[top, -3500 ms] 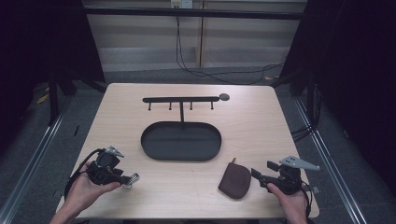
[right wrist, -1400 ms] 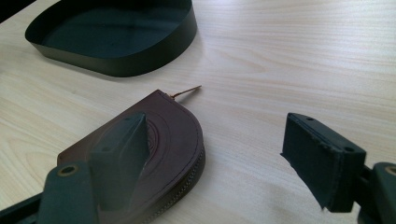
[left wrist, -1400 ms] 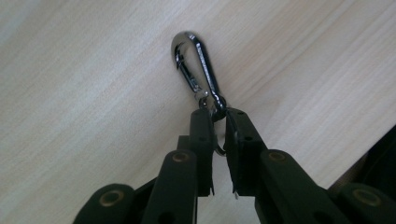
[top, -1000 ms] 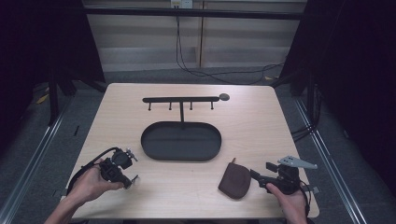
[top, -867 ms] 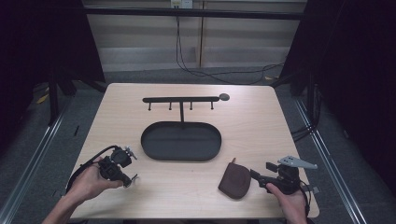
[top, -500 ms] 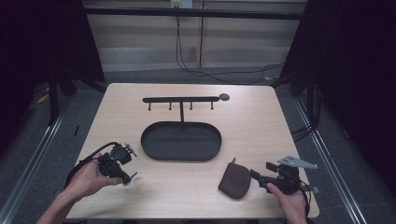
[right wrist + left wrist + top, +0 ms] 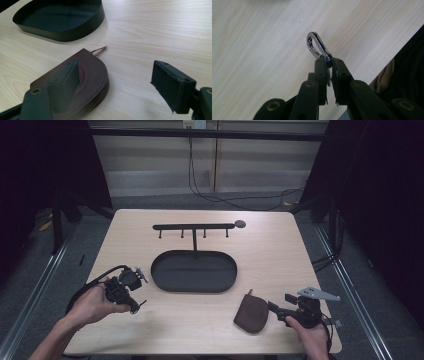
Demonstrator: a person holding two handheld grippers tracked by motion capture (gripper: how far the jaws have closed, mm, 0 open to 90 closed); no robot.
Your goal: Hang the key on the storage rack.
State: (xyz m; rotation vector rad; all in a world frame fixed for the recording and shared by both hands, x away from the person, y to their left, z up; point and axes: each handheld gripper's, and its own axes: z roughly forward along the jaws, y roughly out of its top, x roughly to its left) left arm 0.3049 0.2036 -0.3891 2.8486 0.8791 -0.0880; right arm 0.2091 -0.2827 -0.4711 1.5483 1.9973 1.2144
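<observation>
My left gripper (image 7: 135,302) is shut on a silver snap clip (image 7: 315,45) and held above the wooden table (image 7: 280,255) at its front left. The clip's loop sticks out past the jaw tips of the left gripper (image 7: 329,61). A brown leather zip pouch (image 7: 251,312) lies flat at the front right. My right gripper (image 7: 276,309) stands open just right of the pouch. In the right gripper view one jaw hovers over the pouch (image 7: 92,72) and the other over bare wood; the right gripper (image 7: 117,67) holds nothing.
A black oval tray (image 7: 165,284) sits mid-table, and its wall (image 7: 65,35) rises beyond the pouch. Behind the tray stands a black bar rack with small hooks (image 7: 194,226). Dark floor and metal rails flank the table.
The left hand has risen a little with the clip still in its jaws, drifting up and left in the high view. The right hand and the pouch have stayed put.
</observation>
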